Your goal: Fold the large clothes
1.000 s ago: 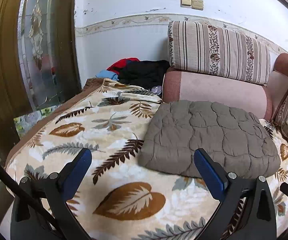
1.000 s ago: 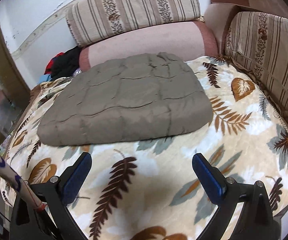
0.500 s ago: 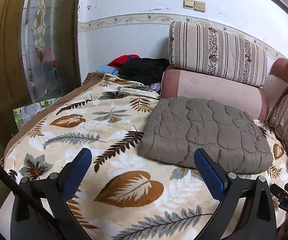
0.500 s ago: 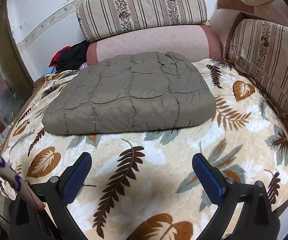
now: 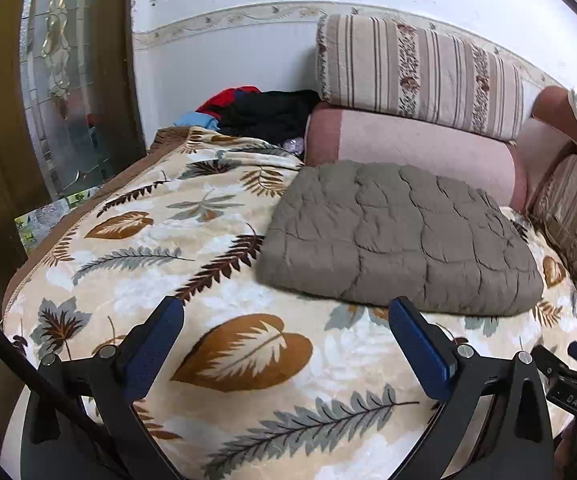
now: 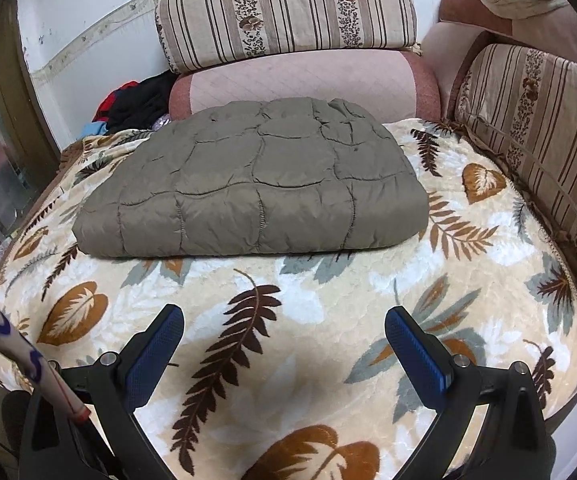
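Now both claws gape (empty) before folded quilt

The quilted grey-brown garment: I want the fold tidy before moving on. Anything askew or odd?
Nothing stands out. The quilted grey-brown garment lies as a flat, compact bundle on the leaf-patterned blanket. The left gripper and right gripper are open, clear of it.

Right tongs hang wide apart over the leaf-print blanket, gripping nothing. The grey-brown quilted jacket sits folded into a neat rectangle further back, right up against the pink sofa cushion. Striped cushion on top.
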